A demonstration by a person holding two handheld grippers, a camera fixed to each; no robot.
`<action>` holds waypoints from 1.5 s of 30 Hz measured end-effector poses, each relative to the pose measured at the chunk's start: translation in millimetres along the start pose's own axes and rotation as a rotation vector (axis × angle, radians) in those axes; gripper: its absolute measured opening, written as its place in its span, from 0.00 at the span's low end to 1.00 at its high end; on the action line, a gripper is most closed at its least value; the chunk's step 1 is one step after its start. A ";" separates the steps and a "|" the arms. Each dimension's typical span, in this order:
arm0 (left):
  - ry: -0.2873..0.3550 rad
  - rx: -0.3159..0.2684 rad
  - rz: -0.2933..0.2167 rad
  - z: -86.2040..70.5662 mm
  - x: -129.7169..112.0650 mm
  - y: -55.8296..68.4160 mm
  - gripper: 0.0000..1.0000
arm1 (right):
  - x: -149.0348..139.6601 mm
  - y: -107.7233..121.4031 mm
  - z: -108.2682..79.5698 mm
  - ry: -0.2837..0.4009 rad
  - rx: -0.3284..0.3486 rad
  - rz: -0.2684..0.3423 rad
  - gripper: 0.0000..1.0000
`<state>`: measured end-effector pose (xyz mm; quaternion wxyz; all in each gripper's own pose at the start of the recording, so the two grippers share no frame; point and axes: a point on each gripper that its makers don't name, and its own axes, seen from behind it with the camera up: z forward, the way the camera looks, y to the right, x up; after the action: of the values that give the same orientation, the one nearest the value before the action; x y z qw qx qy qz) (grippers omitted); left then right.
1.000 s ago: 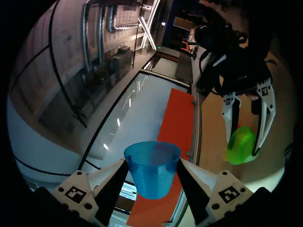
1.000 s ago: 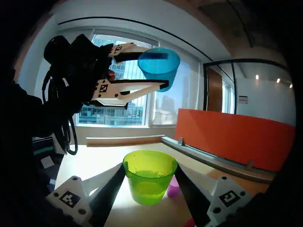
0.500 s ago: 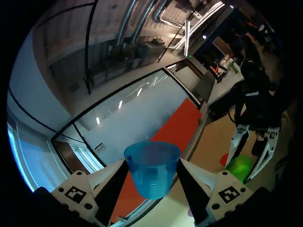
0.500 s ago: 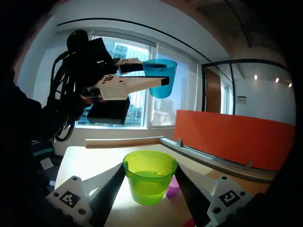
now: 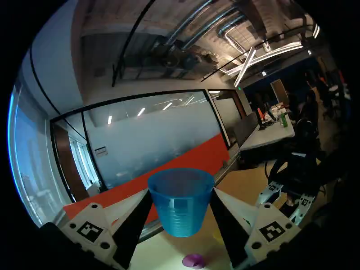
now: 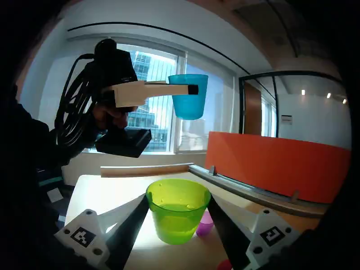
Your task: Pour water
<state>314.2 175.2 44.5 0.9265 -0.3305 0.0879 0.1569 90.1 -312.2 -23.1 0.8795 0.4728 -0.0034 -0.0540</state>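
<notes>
Gripping blue cup (image 5: 181, 208) between left fingers (image 5: 129, 221) | right fingers (image 6: 128, 221) clamp green cup (image 6: 178, 210)

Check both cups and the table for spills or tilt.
Nothing stands out. The blue cup sits upright in the left gripper, the green cup upright in the right gripper with liquid inside, and the table shows no puddle.

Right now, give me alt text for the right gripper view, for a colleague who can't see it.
The right gripper holds an upright green cup, part full of liquid, over a pale table. Above it, the left gripper holds a blue cup upright before a window. A small purple cup and an orange partition lie behind.
</notes>
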 end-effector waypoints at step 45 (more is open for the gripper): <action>-0.029 0.000 -0.269 -2.6 -47.0 -1.9 0.84 | -6.1 17.9 -37.6 -0.031 -0.076 0.035 0.91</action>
<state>270.7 161.2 56.2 0.9403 -0.3371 0.0293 0.0360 87.8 -270.6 -28.6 0.8975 0.4380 -0.0233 -0.0460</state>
